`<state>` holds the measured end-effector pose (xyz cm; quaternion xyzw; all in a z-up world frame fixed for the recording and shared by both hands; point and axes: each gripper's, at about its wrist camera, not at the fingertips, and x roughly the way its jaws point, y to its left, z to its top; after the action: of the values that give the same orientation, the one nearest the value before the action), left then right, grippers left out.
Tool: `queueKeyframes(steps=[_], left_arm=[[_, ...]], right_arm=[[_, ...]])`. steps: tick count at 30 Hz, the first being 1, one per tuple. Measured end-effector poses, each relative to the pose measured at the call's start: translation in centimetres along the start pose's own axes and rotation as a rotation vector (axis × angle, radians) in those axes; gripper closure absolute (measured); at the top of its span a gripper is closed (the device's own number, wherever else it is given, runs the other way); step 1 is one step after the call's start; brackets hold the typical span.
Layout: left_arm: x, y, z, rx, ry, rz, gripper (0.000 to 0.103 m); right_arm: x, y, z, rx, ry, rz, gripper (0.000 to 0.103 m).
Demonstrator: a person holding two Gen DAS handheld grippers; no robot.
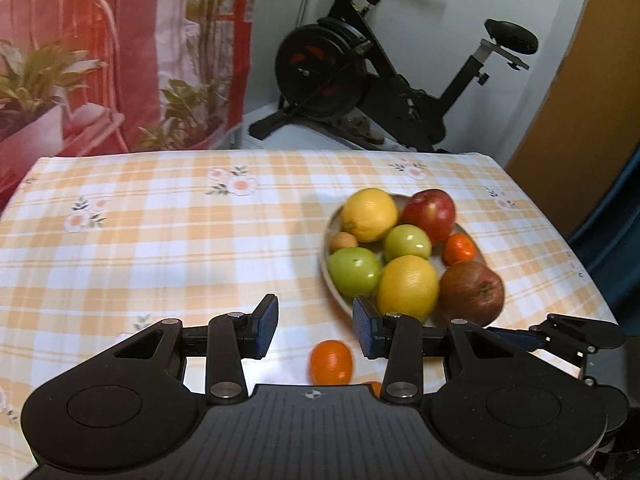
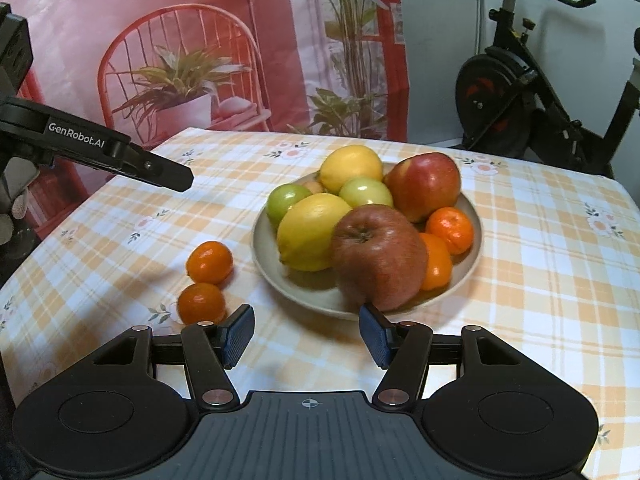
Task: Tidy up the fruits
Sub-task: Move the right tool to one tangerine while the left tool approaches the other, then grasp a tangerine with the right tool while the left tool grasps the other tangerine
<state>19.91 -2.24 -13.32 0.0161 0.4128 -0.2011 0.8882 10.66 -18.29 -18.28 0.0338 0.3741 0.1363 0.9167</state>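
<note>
Fruits sit heaped on plate [image 2: 262, 256] on table [image 2: 540, 280], two tangerines [image 2: 209, 262] loose beside it, likely next to sort; left gripper [image 1: 316, 326] and right gripper [image 2: 307, 330] both part-open, empty.

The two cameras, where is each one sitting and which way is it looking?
Left wrist view: sits on the left claw, looking down across the checked table at the plate of fruit; its open fingers show, and the right claw pokes in.
Right wrist view: sits on the right claw, facing the plate closer; the left claw shows at left.
Both share the plate, a loose tangerine, and the exercise bike.
</note>
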Motion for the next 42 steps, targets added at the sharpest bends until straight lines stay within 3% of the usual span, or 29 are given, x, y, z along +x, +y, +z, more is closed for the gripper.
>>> queueKeyframes(steps=[17, 24, 30, 42], left_arm=[[-2.3, 2.5, -2.8, -0.081, -0.081, 0.090, 0.060], [-3.4, 4.1, -4.3, -0.158, -0.101, 0.120, 0.060], [-4.3, 4.8, -5.5, -0.229, -0.106, 0.153, 0.060], [-4.2, 4.7, -7.1, -0.302, -0.092, 0.146, 0.059]], right_arm=[[2.0, 4.5, 1.0, -0.076, 0.029, 0.100, 0.052], [3.8, 5.5, 1.3, -0.084, 0.055, 0.129, 0.054], [5.2, 5.9, 1.2, -0.077, 0.078, 0.151, 0.063], [5.4, 6.3, 0.7, -0.049, 0.051, 0.138, 0.069]])
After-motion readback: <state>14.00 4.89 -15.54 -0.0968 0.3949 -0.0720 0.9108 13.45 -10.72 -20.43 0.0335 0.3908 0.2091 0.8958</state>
